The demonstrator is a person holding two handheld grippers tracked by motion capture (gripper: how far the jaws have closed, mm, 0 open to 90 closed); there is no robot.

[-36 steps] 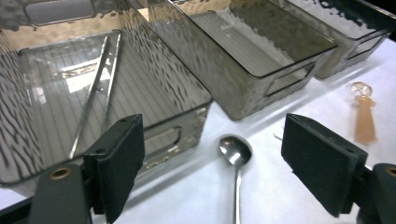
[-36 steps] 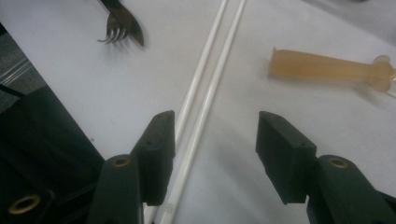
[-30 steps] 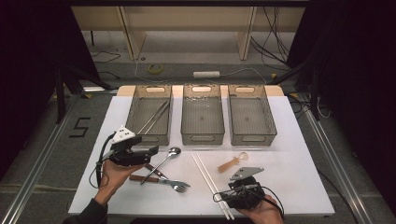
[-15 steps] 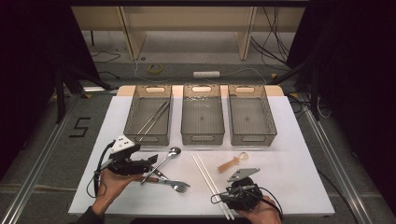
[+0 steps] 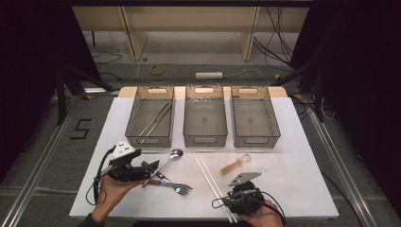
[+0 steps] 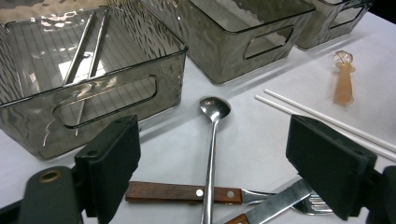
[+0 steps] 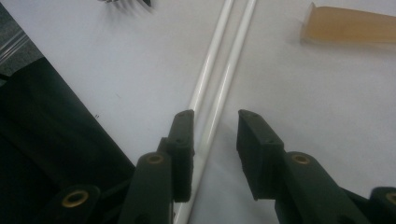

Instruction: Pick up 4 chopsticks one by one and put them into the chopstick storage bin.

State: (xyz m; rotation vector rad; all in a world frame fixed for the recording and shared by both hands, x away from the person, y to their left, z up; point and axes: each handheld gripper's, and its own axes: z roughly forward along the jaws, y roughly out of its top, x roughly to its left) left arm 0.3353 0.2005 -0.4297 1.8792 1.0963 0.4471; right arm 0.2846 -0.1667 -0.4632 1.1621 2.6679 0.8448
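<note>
While the right gripper (image 7: pixel 214 116) hangs low over the near ends of the two white chopsticks (image 7: pixel 219 65) at the front edge of the white table (image 5: pixel 302 156), its jaws have just been closing and now stand narrowly apart; the chopsticks run between them, one close against the inner face of the left pad, though whether any pad presses on them I cannot tell; from the high view the pair lies side by side, slanting from mid-table toward the right hand (image 5: pixel 257 215); an amber plastic spoon (image 5: pixel 238 163) lies just beyond, apart from them; the left gripper (image 6: pixel 212 154) is held wide open and grips nothing; between its jaws lie a steel spoon (image 6: pixel 212 140), crossing a wooden-handled fork (image 6: pixel 184 192) and a knife (image 6: pixel 275 203); behind stand three smoky bins (image 5: pixel 205 124); the left one holds metal chopsticks (image 5: pixel 155 119).
</note>
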